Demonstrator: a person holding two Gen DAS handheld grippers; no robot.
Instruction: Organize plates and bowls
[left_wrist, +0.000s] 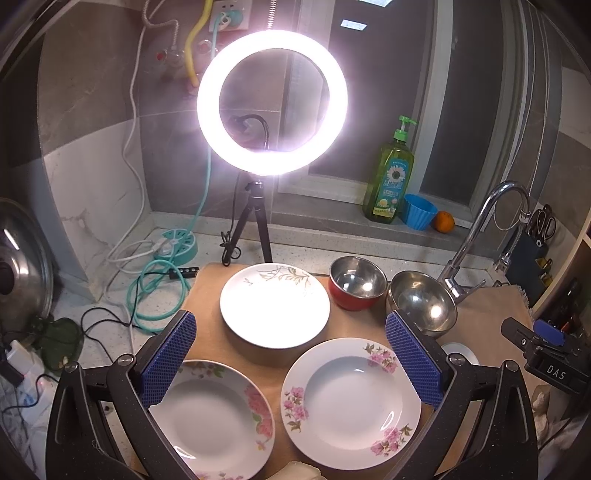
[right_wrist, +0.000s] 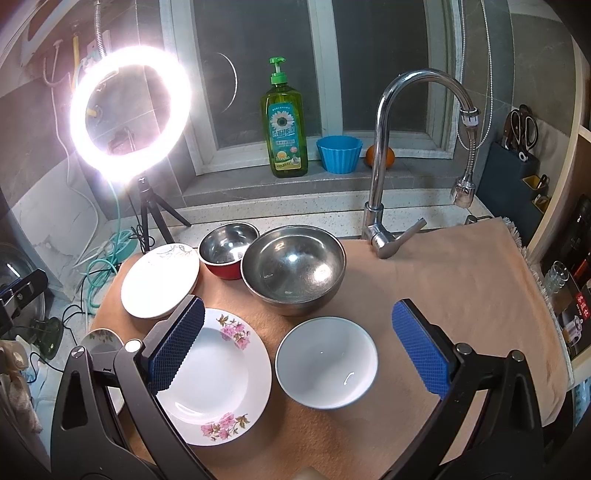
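On right gripper body: "DAS"; soap bottle label unreadable

"DAS" in white on the right gripper body.

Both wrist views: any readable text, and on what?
"DAS": white letters on the black right claw, seen in the left wrist view.
Green dish-soap pump bottle: label print too small to read.
Red-and-black box at right edge: characters blurred, unreadable.

Left gripper and right gripper, black plastic frames, silver screws, blue textured pads on the fingers
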